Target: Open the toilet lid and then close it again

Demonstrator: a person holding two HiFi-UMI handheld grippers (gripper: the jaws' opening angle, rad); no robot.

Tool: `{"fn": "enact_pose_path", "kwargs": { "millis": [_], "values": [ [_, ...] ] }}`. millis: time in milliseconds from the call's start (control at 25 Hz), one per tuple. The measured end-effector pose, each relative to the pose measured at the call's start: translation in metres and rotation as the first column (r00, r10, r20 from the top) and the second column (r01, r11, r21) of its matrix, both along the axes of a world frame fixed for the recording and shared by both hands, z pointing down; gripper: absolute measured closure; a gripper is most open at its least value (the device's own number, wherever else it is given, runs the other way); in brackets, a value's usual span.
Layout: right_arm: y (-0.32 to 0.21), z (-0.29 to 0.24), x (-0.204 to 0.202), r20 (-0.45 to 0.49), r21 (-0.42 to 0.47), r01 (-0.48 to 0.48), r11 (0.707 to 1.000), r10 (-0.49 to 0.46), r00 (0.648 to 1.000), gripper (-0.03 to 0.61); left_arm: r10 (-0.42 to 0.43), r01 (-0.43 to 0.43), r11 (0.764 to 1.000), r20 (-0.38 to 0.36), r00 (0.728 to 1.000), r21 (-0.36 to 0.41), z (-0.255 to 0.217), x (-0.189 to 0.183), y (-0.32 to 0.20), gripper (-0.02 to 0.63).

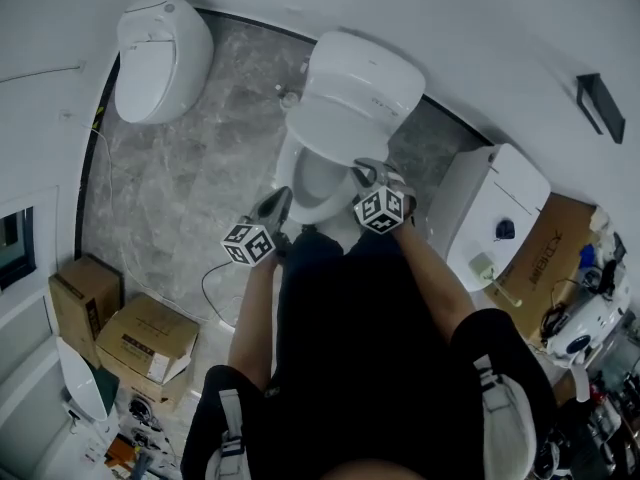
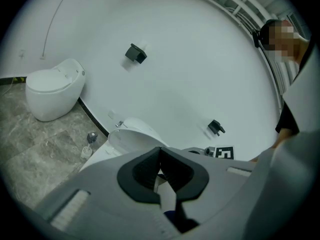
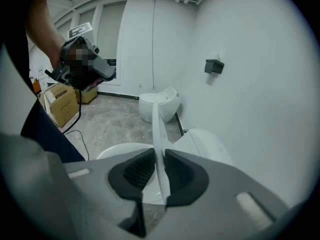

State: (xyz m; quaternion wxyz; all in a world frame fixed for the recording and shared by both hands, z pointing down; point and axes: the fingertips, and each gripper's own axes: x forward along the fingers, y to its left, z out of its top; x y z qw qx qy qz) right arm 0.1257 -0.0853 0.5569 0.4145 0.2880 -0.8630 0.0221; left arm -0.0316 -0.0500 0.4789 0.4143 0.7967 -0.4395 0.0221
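Grey stone floor (image 1: 180,198), white curved wall. The toilet (image 1: 368,76) sits mid-frame in the head view, with a second toilet (image 1: 160,58) well apart at upper left and cardboard boxes (image 1: 148,340) at lower left. The lid (image 1: 335,128) is off the seat and tilted partway up toward the tank, with the bowl opening showing below it. The right claw (image 1: 370,173) is clamped on the lid's front edge; in the right gripper view the thin white lid edge (image 3: 155,129) runs straight between the pads. The left claw (image 1: 279,200) is closed on nothing and hangs just beside the bowl rim, not touching the lid. Judgement: mid-swing, and I can't tell whether it's going up or down. Either way, the lid still has to be set flat.
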Motion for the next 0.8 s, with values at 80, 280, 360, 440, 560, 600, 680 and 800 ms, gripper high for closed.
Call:
{"fn": "enact_pose_path", "kwargs": {
  "millis": [80,280,360,440,560,600,680,800],
  "values": [
    [-0.005,-0.002,0.003,-0.003,0.006,0.028,1.0,-0.028,1.0,0.515,-0.023,0.023,1.0,0.006,1.0,0.006,-0.003,0.002,0.0,0.604],
    [-0.025,-0.007,0.014,0.01,0.013,0.068,0.998,-0.068,0.998,0.522,-0.103,0.103,0.994,0.02,0.994,0.021,-0.006,-0.002,-0.001,0.604],
    [-0.033,-0.009,0.019,0.02,0.011,0.072,0.997,-0.072,0.997,0.523,-0.137,0.136,0.99,0.025,0.99,0.023,-0.007,-0.006,0.0,0.604],
    [-0.042,-0.011,0.023,0.025,0.012,0.084,0.996,-0.084,0.996,0.523,-0.17,0.169,0.985,0.03,0.985,0.025,-0.007,-0.009,0.001,0.604],
    [-0.054,-0.014,0.029,0.024,0.015,0.104,0.995,-0.104,0.994,0.523,-0.214,0.214,0.977,0.035,0.976,0.026,-0.01,-0.011,0.005,0.604],
    [-0.058,-0.015,0.031,0.023,0.012,0.106,0.994,-0.107,0.994,0.523,-0.226,0.226,0.974,0.037,0.973,0.026,-0.011,-0.011,0.007,0.604],
    [-0.068,-0.017,0.036,0.02,0.01,0.105,0.994,-0.106,0.994,0.525,-0.246,0.245,0.969,0.041,0.968,0.029,-0.012,-0.01,0.01,0.604],
    [-0.082,-0.019,0.042,0.013,0.015,0.112,0.994,-0.112,0.994,0.525,-0.279,0.277,0.96,0.05,0.959,0.039,-0.016,-0.01,0.017,0.604]
  ]
}}
